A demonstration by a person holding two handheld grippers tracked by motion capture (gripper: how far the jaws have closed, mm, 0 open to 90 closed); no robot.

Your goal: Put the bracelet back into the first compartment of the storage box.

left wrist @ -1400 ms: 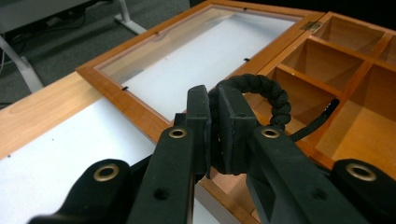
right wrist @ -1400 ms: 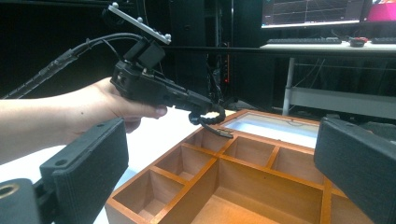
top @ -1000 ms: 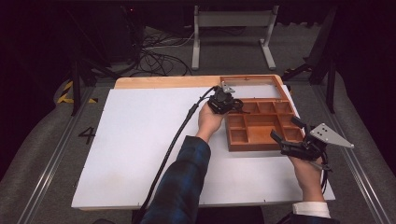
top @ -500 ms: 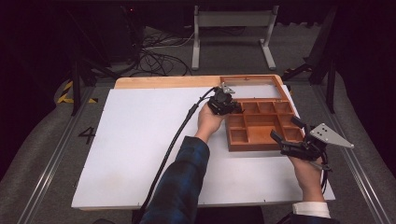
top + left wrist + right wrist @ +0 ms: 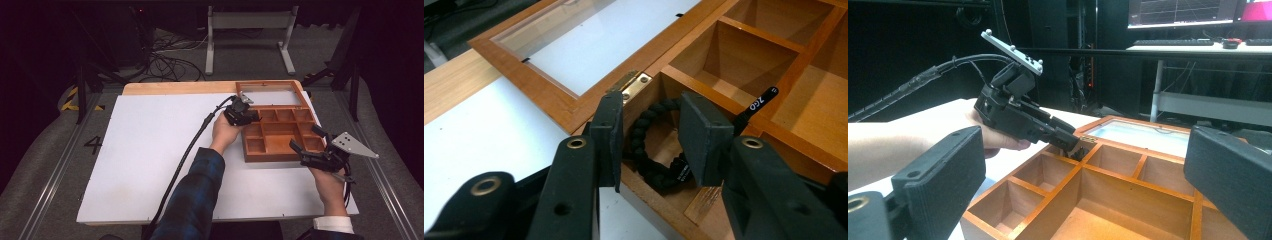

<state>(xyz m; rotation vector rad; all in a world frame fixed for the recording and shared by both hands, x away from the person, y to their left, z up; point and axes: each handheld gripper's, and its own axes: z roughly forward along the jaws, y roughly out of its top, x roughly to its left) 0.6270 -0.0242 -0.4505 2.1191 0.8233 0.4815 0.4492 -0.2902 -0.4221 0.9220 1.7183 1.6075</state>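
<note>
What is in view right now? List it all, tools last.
Compartmented brown wooden box: one, right side of the table, open.
Glass-paned wooden lid: one, brown frame, laid flat behind the box.
Black braided cord bracelet: one, in the box's corner compartment by the brass hinge.
White board: one, covering the wooden table.
Metal stand: one, grey, on the floor beyond the table.
Left tool: black, open, jaws either side of the bracelet.
Right tool: black, open, at the box's near right corner.

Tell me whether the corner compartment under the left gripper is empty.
No: a black braided bracelet lies coiled in that compartment of the wooden box, between the left gripper's open jaws.
</note>
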